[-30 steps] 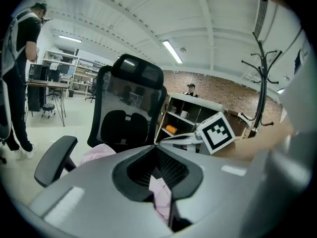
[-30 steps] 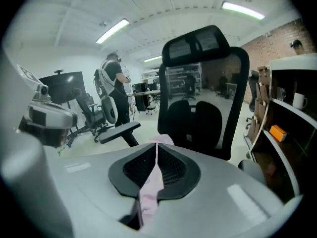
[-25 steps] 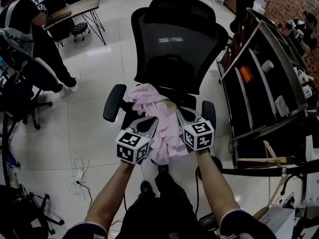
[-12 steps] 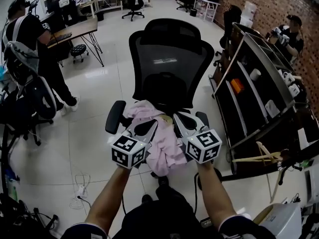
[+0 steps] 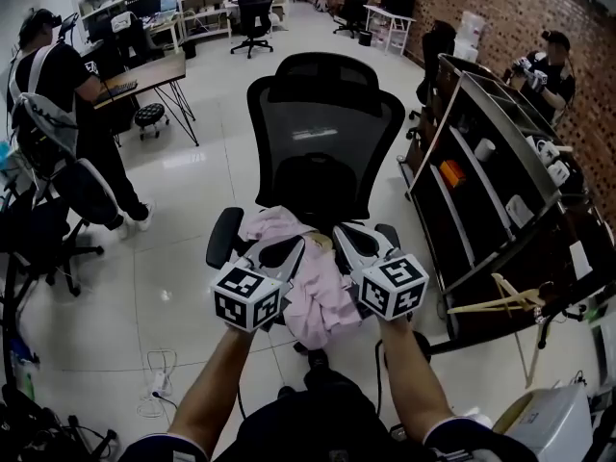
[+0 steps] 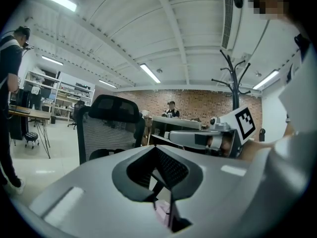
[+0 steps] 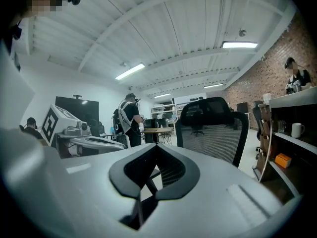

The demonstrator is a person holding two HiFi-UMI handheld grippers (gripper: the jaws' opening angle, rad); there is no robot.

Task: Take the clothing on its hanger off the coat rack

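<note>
on chair point(image 5: 323, 147), pink clothing point(image 5: 322, 301) at left tool point(image 5: 289, 248)

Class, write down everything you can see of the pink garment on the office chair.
The pink garment is pale, soft-looking cloth, crumpled into a heap. It lies on the seat of the black mesh-backed office chair, one end drooping over the seat's front edge. The left gripper sits over its left side, the right gripper over its right. A sliver of pink shows at the left gripper's closed jaws.
</note>
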